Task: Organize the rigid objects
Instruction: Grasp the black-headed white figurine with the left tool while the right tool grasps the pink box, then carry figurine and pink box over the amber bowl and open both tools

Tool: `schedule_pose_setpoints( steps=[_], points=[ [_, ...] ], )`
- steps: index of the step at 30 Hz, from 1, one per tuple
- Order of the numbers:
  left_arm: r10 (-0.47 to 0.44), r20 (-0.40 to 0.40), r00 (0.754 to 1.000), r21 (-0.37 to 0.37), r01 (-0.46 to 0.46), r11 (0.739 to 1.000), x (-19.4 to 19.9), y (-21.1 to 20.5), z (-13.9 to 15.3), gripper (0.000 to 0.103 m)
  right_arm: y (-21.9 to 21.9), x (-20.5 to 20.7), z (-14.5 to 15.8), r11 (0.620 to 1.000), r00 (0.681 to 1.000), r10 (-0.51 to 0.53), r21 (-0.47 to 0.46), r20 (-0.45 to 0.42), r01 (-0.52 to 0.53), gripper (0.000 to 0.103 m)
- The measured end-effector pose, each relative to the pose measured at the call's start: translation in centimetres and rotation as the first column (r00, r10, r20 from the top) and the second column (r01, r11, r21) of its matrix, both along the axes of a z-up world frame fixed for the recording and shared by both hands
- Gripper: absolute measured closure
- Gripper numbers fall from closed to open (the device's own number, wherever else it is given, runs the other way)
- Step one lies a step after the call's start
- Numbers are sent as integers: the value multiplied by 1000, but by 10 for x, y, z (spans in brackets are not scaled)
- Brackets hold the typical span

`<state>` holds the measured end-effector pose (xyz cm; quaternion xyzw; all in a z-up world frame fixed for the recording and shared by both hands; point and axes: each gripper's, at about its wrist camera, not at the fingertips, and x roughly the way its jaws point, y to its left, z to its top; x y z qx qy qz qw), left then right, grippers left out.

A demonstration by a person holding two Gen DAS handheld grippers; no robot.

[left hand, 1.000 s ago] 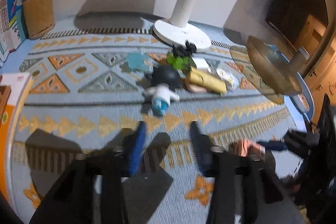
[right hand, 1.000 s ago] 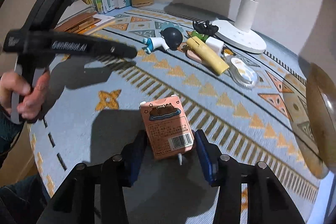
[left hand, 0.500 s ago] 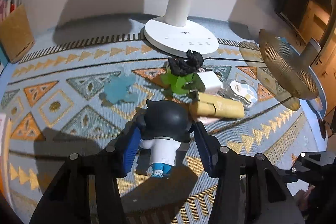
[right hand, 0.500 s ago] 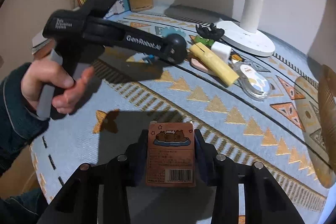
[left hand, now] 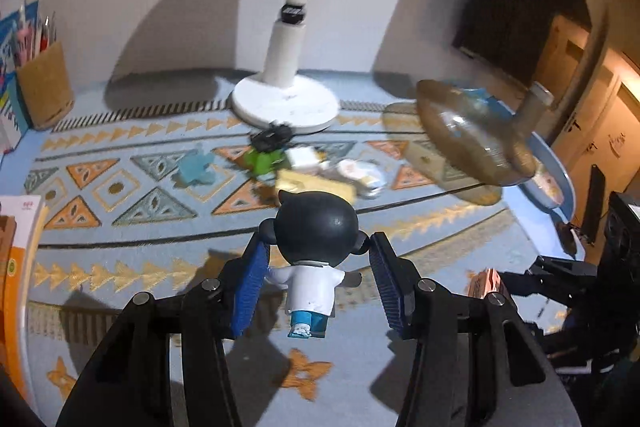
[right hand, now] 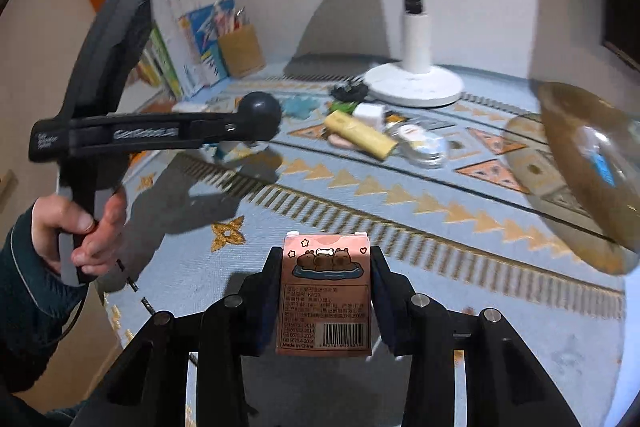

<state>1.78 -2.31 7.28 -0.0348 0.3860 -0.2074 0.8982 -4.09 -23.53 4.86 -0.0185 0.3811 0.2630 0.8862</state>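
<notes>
While both tools hang above the patterned blue cloth (left hand: 120, 267), the left gripper (left hand: 318, 279) has its blue pads closed partway on a small figurine (left hand: 316, 251); its round black head sits between the fingertips, the white body and blue legs hanging below. The right gripper (right hand: 325, 291) is clamped on a pink carton (right hand: 325, 291), which stands upright between the pads, barcode facing the camera. Near the white lamp base (left hand: 286, 105), a yellow tube (right hand: 360, 135), a green piece (left hand: 262, 161) and other small objects lie clustered on the cloth.
</notes>
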Motion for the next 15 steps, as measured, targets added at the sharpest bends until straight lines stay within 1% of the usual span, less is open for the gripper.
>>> schedule_pose_setpoints(
  steps=[6,9,11,13,15],
  points=[
    [-64,56,996,-13,65,998,-14,-42,30,54,-38,-14,26,996,995,-80,32,53,78,63],
    [-99,92,991,-28,102,994,-14,-69,49,54,-65,-20,47,989,983,-144,38,110,141,63],
    [-121,115,986,-40,126,991,-12,-86,61,54,-91,-23,68,978,965,-206,45,160,202,63],
    [-146,137,980,-66,156,986,-5,-109,74,54,-118,-22,88,960,937,-280,50,207,276,63],
    [-166,159,973,-83,180,980,4,-133,86,54,-149,-19,109,929,892,-367,50,265,368,63]
  ],
)
